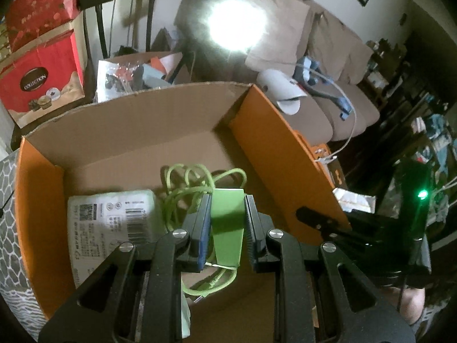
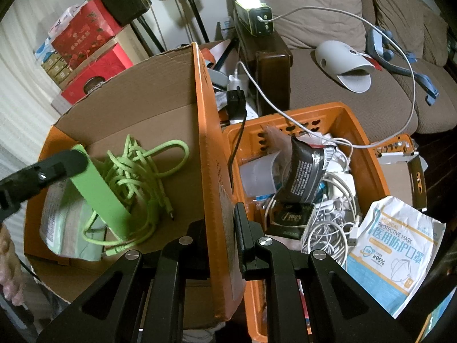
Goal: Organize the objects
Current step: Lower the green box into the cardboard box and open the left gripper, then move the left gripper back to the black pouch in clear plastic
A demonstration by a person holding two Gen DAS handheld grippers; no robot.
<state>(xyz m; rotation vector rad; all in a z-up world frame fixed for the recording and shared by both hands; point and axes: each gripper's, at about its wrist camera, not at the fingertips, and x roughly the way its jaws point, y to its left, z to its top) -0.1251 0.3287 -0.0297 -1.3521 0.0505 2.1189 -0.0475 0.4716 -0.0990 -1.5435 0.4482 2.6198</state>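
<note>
In the left wrist view, our left gripper (image 1: 227, 223) is clamping a flat green slab (image 1: 228, 223) between its two pads and holding it inside the cardboard box (image 1: 142, 120), whose outer faces are orange. The slab is pointing away from us, tilted downward, its far end hanging over a tangle of light green cable (image 1: 197, 183) that is lying on the box floor. Just beside the cable, to the left, a white wrapped packet (image 1: 111, 225) with printed labels and barcodes is lying flat, touching the cable's edge. Beyond the box's right wall we are seeing the black body of our right gripper (image 1: 328, 223), with a green light glowing near it. Behind, a bright lamp (image 1: 235, 24) is glaring in front of a beige sofa (image 1: 328, 57).

In the right wrist view, our right gripper (image 2: 221, 243) is closed on the box's orange side wall (image 2: 210, 143), one finger inside and one outside, pinching the panel upright. To the left, the left gripper (image 2: 42, 171) is reaching in from the edge, carrying the green slab (image 2: 100, 188) slanted down over the green cable (image 2: 142, 171) and the packet (image 2: 65, 223). To the right of the wall, an orange plastic basket (image 2: 368, 143) is sitting just beside the box, crammed with white cables (image 2: 328, 223), a dark pouch (image 2: 305, 171) and small packages. A mask package (image 2: 397, 245) is leaning at the basket's near right corner.
</note>
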